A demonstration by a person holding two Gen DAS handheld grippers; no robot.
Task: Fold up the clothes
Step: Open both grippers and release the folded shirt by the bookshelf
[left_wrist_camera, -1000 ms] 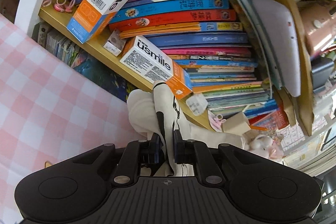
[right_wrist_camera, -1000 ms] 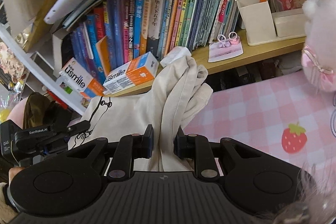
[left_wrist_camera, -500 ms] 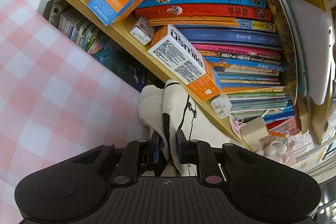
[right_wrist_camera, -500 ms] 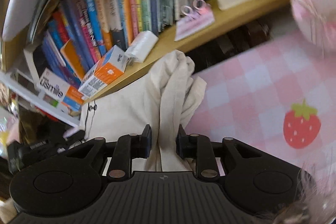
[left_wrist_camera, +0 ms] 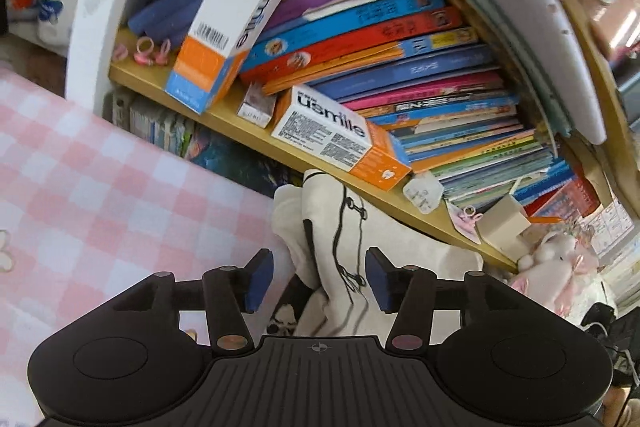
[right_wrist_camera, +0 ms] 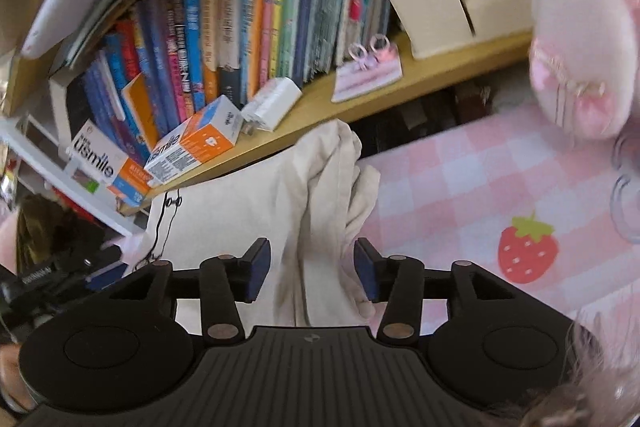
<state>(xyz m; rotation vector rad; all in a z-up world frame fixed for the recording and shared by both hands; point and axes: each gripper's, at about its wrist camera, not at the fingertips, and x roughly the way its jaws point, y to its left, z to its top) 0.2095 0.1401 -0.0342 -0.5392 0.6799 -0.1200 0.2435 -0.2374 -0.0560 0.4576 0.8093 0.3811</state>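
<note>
The pink checked cloth [left_wrist_camera: 100, 195] lies bare; the loaded bookshelf [left_wrist_camera: 304, 155] blocks the far edge.

Two close wrist views, shared bookshelf [left_wrist_camera: 304, 155]

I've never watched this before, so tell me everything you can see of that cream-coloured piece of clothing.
The cream garment looks like soft cotton, bunched into ridges, with a thin black line drawing on it. It lies on the pink checked cloth, against the wooden shelf. A ridge sits between each gripper's opening jaws, left gripper and right gripper; no pad presses it.
</note>
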